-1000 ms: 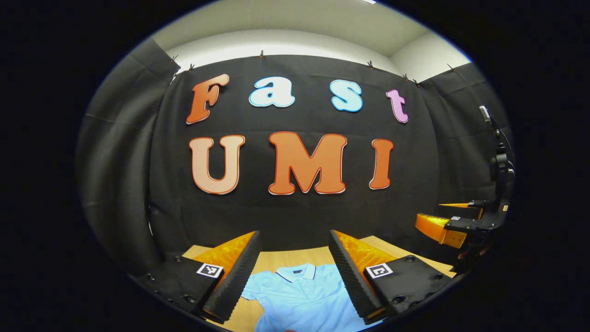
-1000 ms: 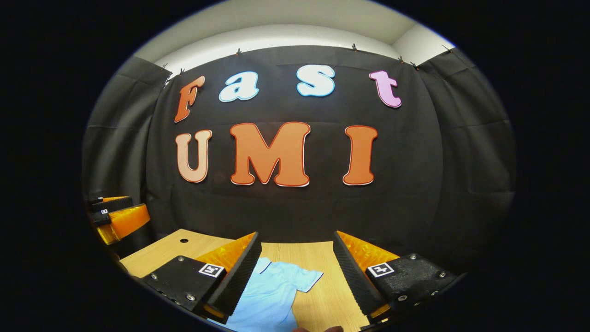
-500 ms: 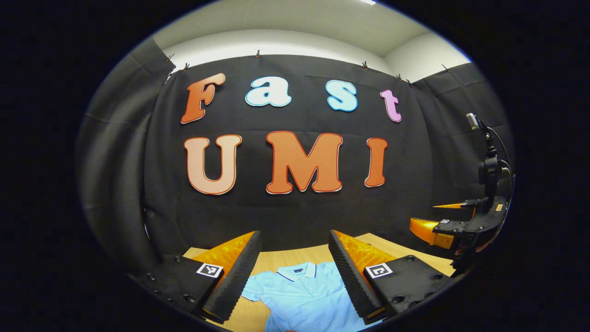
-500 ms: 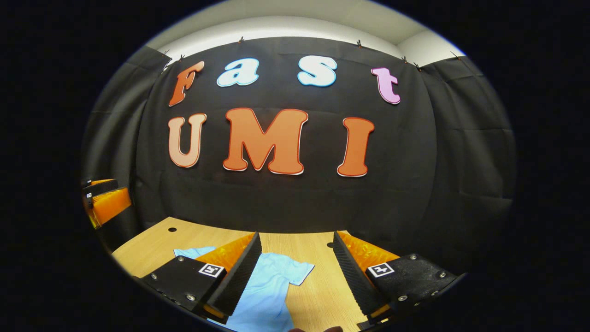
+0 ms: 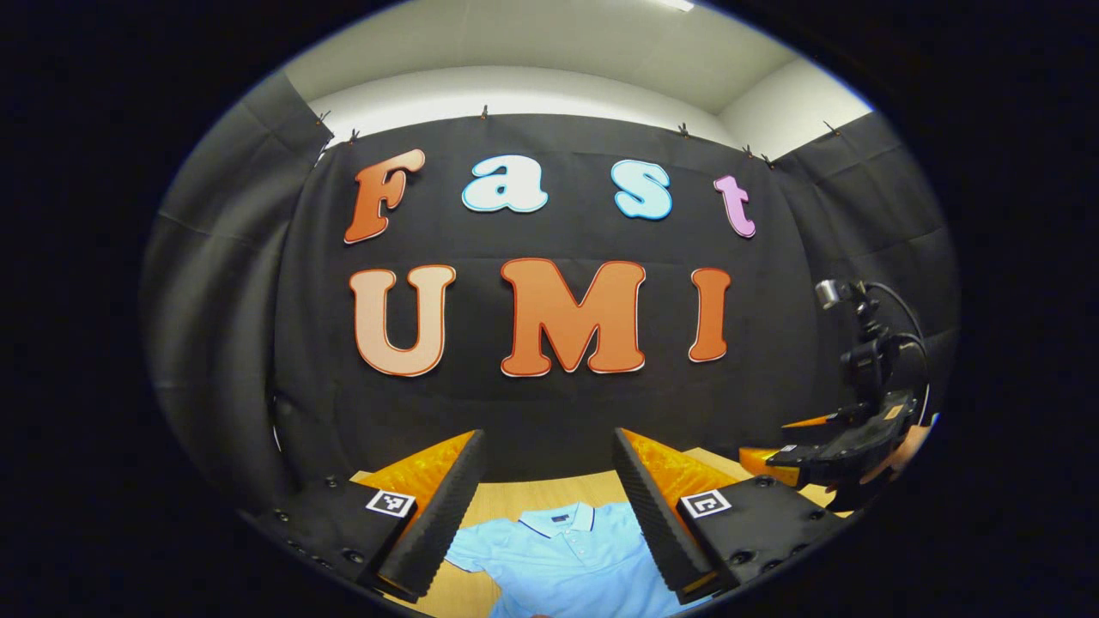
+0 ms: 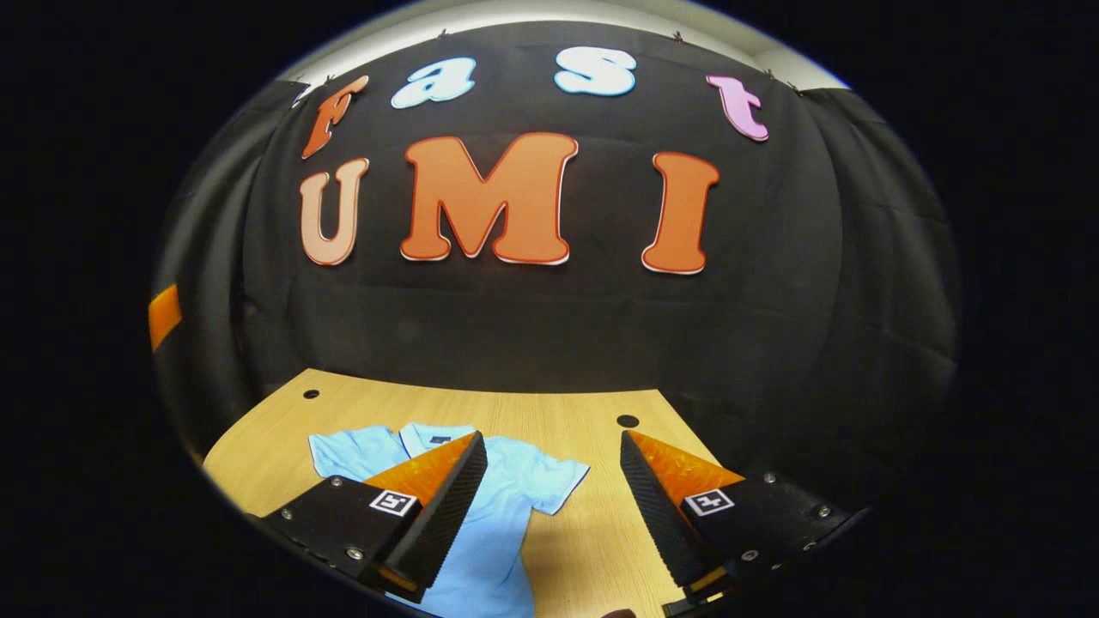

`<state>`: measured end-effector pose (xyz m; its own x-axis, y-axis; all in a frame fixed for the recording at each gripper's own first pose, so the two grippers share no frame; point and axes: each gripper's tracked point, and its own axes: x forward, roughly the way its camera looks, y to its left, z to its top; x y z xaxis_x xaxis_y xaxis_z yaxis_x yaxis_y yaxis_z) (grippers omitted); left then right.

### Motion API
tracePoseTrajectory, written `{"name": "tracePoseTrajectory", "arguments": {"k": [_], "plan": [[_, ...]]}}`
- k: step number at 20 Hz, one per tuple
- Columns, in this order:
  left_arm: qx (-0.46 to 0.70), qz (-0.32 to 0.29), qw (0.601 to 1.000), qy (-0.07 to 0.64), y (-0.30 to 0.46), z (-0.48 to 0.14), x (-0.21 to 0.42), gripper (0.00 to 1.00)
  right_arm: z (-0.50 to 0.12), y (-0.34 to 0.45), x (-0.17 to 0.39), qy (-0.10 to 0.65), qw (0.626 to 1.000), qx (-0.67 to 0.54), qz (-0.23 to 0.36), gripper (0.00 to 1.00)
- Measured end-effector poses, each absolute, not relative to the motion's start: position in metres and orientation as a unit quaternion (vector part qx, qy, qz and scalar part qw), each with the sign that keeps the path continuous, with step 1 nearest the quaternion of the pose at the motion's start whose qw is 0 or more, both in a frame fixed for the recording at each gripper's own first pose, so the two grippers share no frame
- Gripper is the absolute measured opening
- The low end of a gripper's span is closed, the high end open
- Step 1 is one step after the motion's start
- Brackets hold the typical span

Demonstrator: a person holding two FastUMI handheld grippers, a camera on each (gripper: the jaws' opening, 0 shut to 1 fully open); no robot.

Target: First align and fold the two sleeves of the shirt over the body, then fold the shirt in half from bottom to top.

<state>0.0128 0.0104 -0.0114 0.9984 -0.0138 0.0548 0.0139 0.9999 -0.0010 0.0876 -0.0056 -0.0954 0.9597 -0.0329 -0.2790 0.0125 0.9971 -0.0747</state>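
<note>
A single light-blue polo shirt (image 6: 506, 506) lies flat and unfolded on a pale wood-grain table (image 6: 592, 412) inside a booth draped in black cloth. Its collar, edged with a thin dark line, points toward the back wall, and a short buttoned placket runs down from it. In the right gripper view both short sleeves spread outward on the tabletop — one (image 6: 558, 481) reaches into the gap between the fingers, the other (image 6: 343, 455) lies past the near finger. Two small round holes are set in the table near its far edge, one toward each side.

The left gripper (image 5: 548, 498) hangs above the shirt's collar, its two ribbed, wedge-shaped fingers spread wide with nothing between them but air. The right gripper (image 6: 554, 506) hovers over the shirt's sleeve side, its fingers likewise wide apart and touching no cloth. Each finger tapers from a broad base plate, bolted and bearing a small square black-and-white marker, to a narrow tip; four such markers show across the two views.

In the left gripper view the right gripper (image 5: 777, 455) also appears farther off at the edge — a dark frame with a cable looping above it, part of a hand (image 5: 901, 451) behind it.
</note>
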Motion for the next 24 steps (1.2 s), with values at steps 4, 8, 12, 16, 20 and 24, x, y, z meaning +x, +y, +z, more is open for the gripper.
{"name": "tracePoseTrajectory", "arguments": {"k": [4,8,12,16,20,24], "plan": [[0.009,0.004,0.999,-0.03,-0.004,-0.011,0.024,0.96,-0.146,-0.019,0.133,0.208,0.978,-0.029,0.0,0.98],[0.009,0.034,0.999,-0.011,-0.003,-0.02,0.032,0.99,-0.203,-0.032,0.17,0.282,0.959,-0.025,0.007,0.97],[0.022,0.076,0.997,-0.007,0.005,-0.02,0.036,0.99,-0.25,-0.045,0.196,0.35,0.936,-0.027,0.001,0.95],[0.038,0.107,0.994,-0.001,0.011,-0.021,0.037,0.99,-0.285,-0.05,0.216,0.397,0.917,-0.048,0.002,0.9],[0.044,0.131,0.99,0.011,0.018,-0.026,0.032,0.99,-0.317,-0.045,0.222,0.451,0.892,-0.027,0.005,0.88],[0.04,0.16,0.986,0.022,0.033,-0.032,0.023,0.99,-0.344,-0.048,0.23,0.496,0.868,-0.028,0.005,0.77]]}}
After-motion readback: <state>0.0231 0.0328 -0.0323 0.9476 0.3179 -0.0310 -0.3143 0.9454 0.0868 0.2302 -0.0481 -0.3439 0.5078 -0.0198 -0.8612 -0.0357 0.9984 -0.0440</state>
